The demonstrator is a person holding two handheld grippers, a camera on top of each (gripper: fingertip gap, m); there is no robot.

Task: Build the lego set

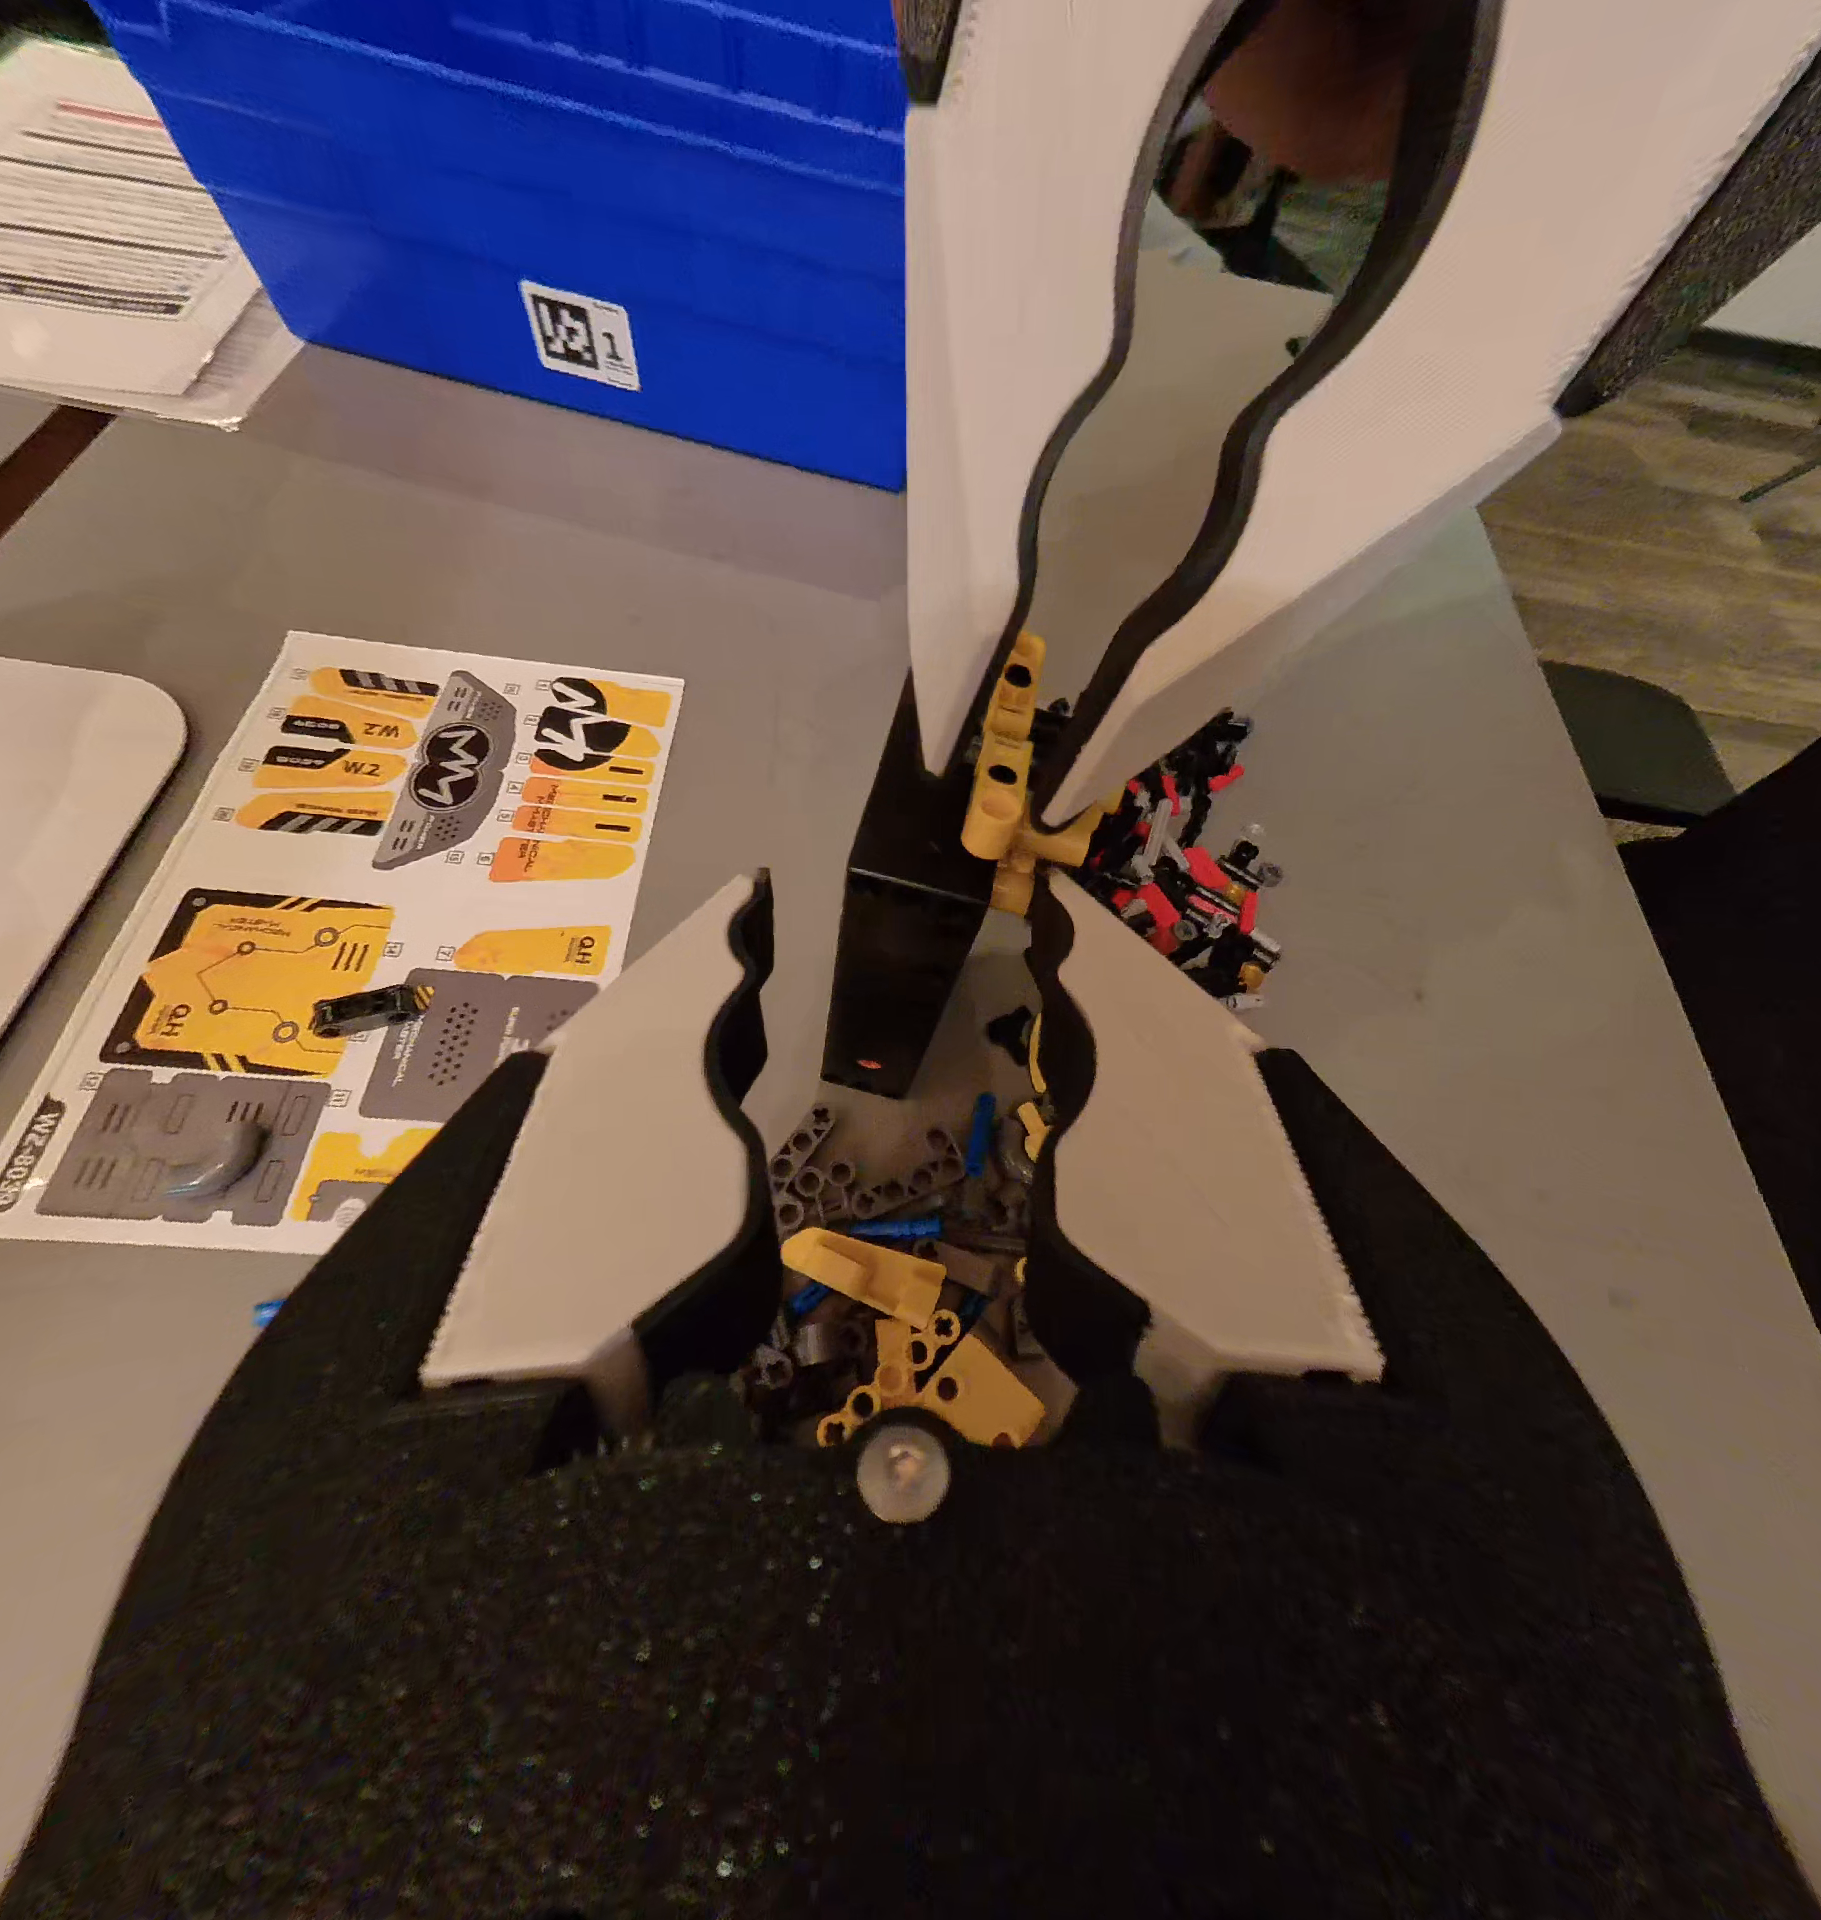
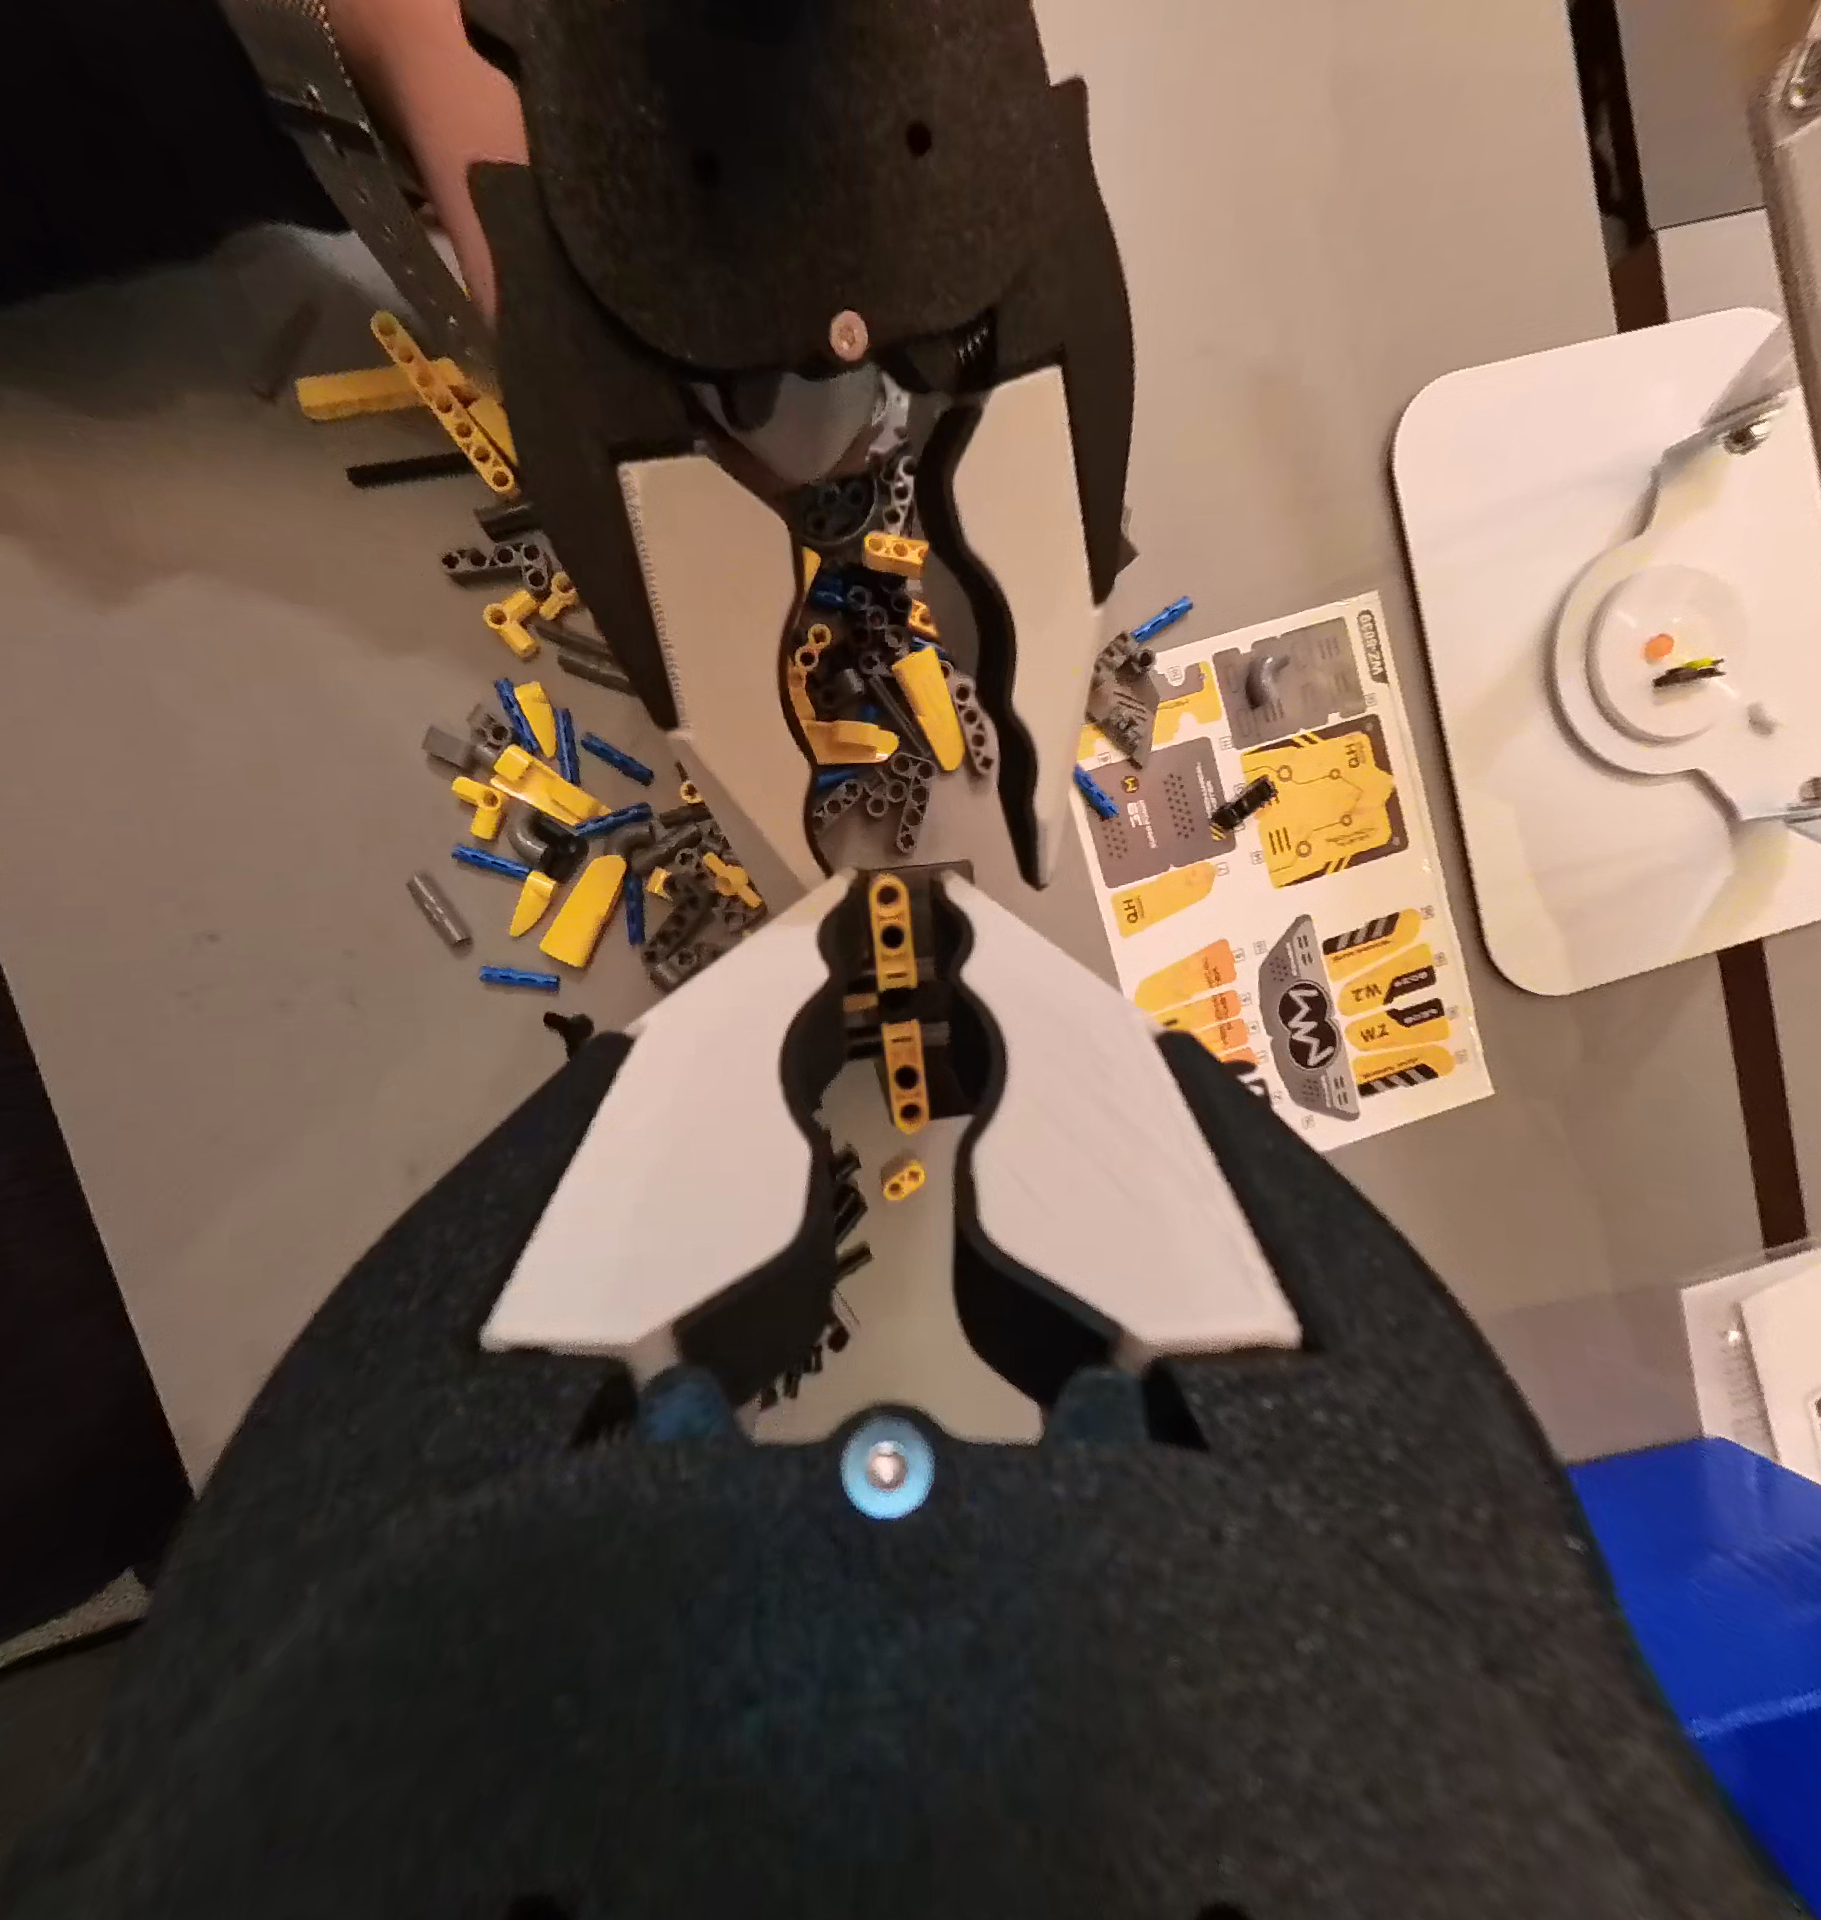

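My right gripper [image 2: 901, 881] is shut on a yellow-and-black brick assembly [image 2: 893, 940]: yellow holed beams fixed to a black box. In the left wrist view it [image 1: 1005, 800] comes down from the top, clamping the yellow beams [image 1: 1012, 769], with the black box [image 1: 901, 966] hanging below them. My left gripper [image 1: 901, 894] is open, its fingertips on either side of the assembly's lower end, just apart from it. In the right wrist view it [image 2: 927, 878] enters from the top, tip to tip with the right gripper. A heap of loose grey, yellow and blue parts [image 1: 885, 1247] lies under it.
A sticker sheet [image 1: 345, 935] [image 2: 1280, 873] with a small black beam [image 1: 366, 1008] on it lies on the grey table. A blue bin [image 1: 532, 187] [image 2: 1737, 1621], papers [image 1: 75, 208], a white pad [image 2: 1508, 623], scattered parts [image 2: 553, 790] and a red-and-black pile [image 1: 1186, 862] surround the work spot. The gap from one gripper's tips to the other's is roughly 4 cm.
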